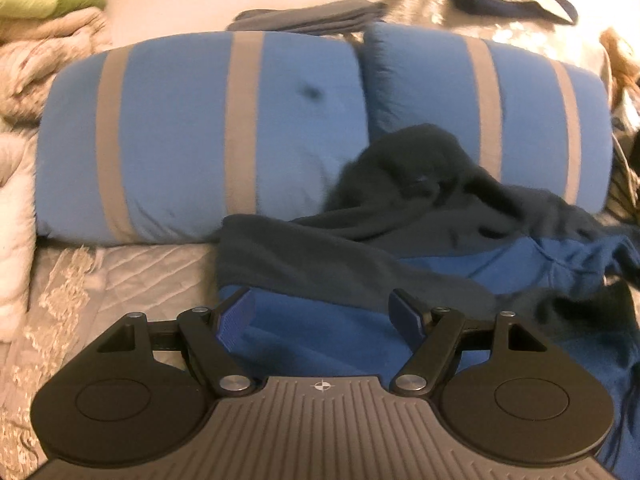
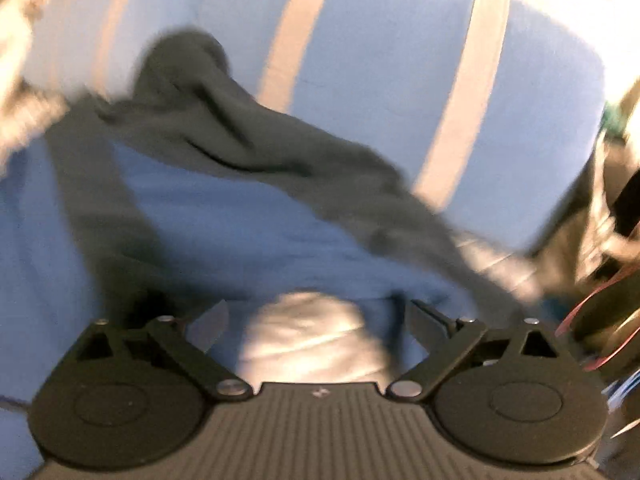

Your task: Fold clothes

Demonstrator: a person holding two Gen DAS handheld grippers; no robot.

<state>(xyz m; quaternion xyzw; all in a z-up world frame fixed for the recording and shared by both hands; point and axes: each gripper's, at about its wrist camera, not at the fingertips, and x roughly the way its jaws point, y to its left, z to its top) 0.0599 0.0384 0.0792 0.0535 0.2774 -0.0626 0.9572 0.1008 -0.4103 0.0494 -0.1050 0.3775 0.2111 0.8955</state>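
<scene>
Your left gripper (image 1: 324,316) has its jaws spread wide, blue pads (image 1: 236,320) hovering just over the blue-and-dark garment (image 1: 320,264), nothing pinched between them. That garment lies crumpled across the quilted bedspread (image 1: 132,276), its dark hood (image 1: 408,168) bunched up against the two blue pillows with grey stripes (image 1: 192,132) at the bed's head edge. Bare bedspread opens toward the bed's left edge, just beside your left finger; a pale heap of laundry (image 1: 36,64) crowds the far-left corner, and a flat dark stack (image 1: 312,18) sits behind the pillows.

Your right gripper (image 2: 318,320) is also spread wide and empty, the view heavily blurred. The garment's blue edge (image 2: 240,248) lies just past the fingertips, with a patch of bare bedspread (image 2: 308,332) between them. Cluttered, blurred items (image 2: 608,248) line the right edge.
</scene>
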